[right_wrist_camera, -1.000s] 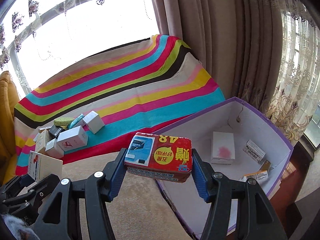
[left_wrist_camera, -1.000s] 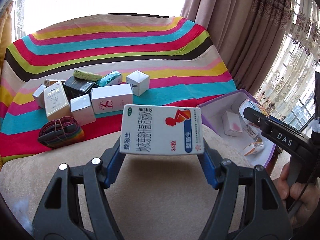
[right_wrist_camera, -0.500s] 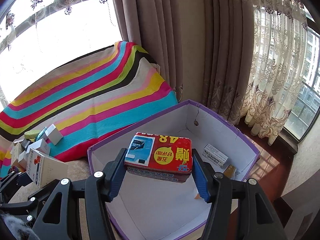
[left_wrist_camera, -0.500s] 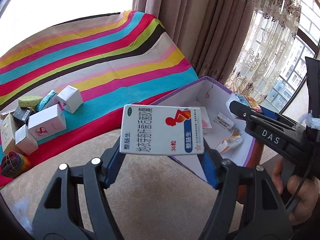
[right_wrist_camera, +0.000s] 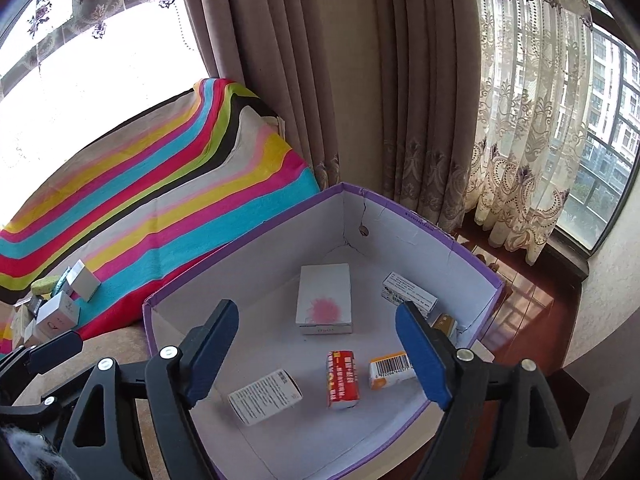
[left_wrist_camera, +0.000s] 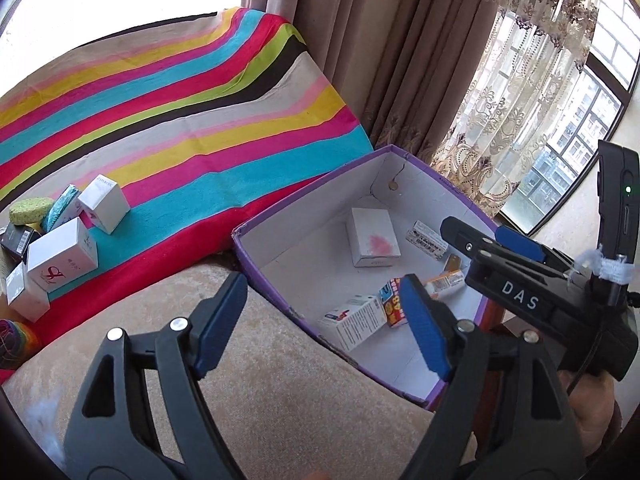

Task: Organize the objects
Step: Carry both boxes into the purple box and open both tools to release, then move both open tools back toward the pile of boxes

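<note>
A purple-rimmed cardboard box with a white inside stands at the right end of the sofa; it also shows in the left wrist view. Inside lie the white medicine box and the red and yellow box, beside other small packs. My left gripper is open and empty above the box's near left rim. My right gripper is open and empty over the box.
Several small white boxes, a sponge and a teal pack lie on the striped blanket at left. A white box with a pink mark lies at the box's back. Curtains and a window stand behind.
Both grippers swung right over the purple box and opened. The white medicine box left my left gripper and the red box left my right; both now lie inside.
</note>
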Demonstrator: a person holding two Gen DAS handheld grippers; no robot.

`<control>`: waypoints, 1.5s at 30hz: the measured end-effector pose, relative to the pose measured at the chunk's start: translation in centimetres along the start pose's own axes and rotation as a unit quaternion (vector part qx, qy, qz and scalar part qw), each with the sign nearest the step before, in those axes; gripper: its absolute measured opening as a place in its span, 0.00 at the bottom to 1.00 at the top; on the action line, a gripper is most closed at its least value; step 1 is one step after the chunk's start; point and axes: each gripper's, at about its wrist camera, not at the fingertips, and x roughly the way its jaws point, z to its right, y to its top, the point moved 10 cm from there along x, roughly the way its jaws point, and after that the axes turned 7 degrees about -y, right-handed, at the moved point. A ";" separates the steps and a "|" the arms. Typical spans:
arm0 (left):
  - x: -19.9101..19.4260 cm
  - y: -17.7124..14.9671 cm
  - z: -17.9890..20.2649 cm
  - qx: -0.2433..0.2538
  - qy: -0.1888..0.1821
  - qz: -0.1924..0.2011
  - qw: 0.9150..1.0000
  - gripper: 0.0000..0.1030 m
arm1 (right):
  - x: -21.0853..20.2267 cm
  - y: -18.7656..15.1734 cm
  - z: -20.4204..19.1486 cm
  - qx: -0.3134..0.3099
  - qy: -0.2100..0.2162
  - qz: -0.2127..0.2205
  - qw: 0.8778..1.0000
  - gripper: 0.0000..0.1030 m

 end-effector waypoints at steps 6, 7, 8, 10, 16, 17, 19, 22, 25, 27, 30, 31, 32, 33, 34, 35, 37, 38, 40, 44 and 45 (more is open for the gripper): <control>-2.5 -1.2 -2.9 -0.014 0.016 0.000 1.000 0.78 | -0.9 -0.2 -2.4 -0.019 0.015 0.003 1.000 0.80; -3.0 -1.6 -3.7 -0.023 0.020 -0.001 1.000 0.78 | -1.1 -0.2 -2.9 -0.023 0.018 0.004 1.000 0.80; -3.6 -1.9 -4.6 -0.032 0.027 0.000 0.999 0.78 | -1.3 -0.3 -3.5 -0.027 0.022 0.004 0.999 0.80; -5.0 -2.7 -6.4 -0.046 0.042 0.001 0.998 0.78 | -1.6 -0.6 -4.8 -0.038 0.031 0.003 0.999 0.80; -9.4 -5.4 -12.0 -0.110 0.074 0.023 0.991 0.78 | -2.8 -2.0 -9.4 -0.080 0.061 0.000 0.995 0.80; -10.1 -5.9 -12.8 -0.120 0.080 0.028 0.989 0.78 | -3.0 -2.2 -10.1 -0.087 0.065 0.000 0.994 0.80; -11.4 -6.9 -14.3 -0.137 0.091 0.033 0.986 0.78 | -3.4 -2.6 -11.4 -0.098 0.074 -0.001 0.992 0.80; -13.5 -8.2 -16.5 -0.159 0.109 0.046 0.980 0.79 | -4.1 -3.3 -13.2 -0.116 0.086 -0.003 0.990 0.80; -15.3 -9.4 -18.4 -0.177 0.126 0.055 0.974 0.78 | -4.5 -4.0 -14.8 -0.133 0.095 -0.005 0.986 0.80; -16.2 -10.1 -19.6 -0.190 0.136 0.059 0.970 0.78 | -4.8 -4.5 -15.8 -0.144 0.100 -0.007 0.985 0.80; -17.2 -10.7 -21.0 -0.207 0.142 0.066 0.966 0.78 | -5.1 -5.1 -17.0 -0.158 0.106 -0.009 0.982 0.80; -17.3 -10.8 -21.3 -0.210 0.144 0.066 0.965 0.78 | -5.2 -5.3 -17.4 -0.163 0.107 -0.009 0.981 0.80; -17.5 -10.9 -21.6 -0.214 0.146 0.066 0.964 0.78 | -5.3 -5.4 -17.8 -0.167 0.109 -0.009 0.980 0.80; -17.6 -11.0 -21.9 -0.218 0.146 0.068 0.963 0.78 | -5.4 -5.6 -18.1 -0.170 0.111 -0.010 0.979 0.80; -17.8 -11.1 -22.1 -0.221 0.148 0.069 0.962 0.78 | -5.5 -5.7 -18.3 -0.174 0.113 -0.010 0.978 0.80; -17.9 -11.2 -22.3 -0.224 0.148 0.070 0.961 0.78 | -5.6 -5.8 -18.6 -0.177 0.115 -0.010 0.978 0.80; -18.2 -11.3 -22.7 -0.230 0.150 0.070 0.959 0.78 | -5.7 -5.9 -19.0 -0.181 0.118 -0.011 0.976 0.80; -18.3 -11.4 -23.0 -0.234 0.150 0.070 0.958 0.78 | -5.8 -6.0 -19.3 -0.183 0.120 -0.012 0.976 0.80; -18.6 -11.6 -23.5 -0.240 0.155 0.072 0.956 0.78 | -5.9 -6.1 -19.8 -0.187 0.127 -0.014 0.974 0.80; -19.4 -12.1 -24.8 -0.255 0.162 0.074 0.950 0.78 | -6.4 -6.5 -21.2 -0.197 0.145 -0.017 0.969 0.80; -19.5 -12.2 -25.1 -0.260 0.163 0.075 0.949 0.78 | -6.5 -6.6 -21.6 -0.202 0.147 -0.017 0.968 0.80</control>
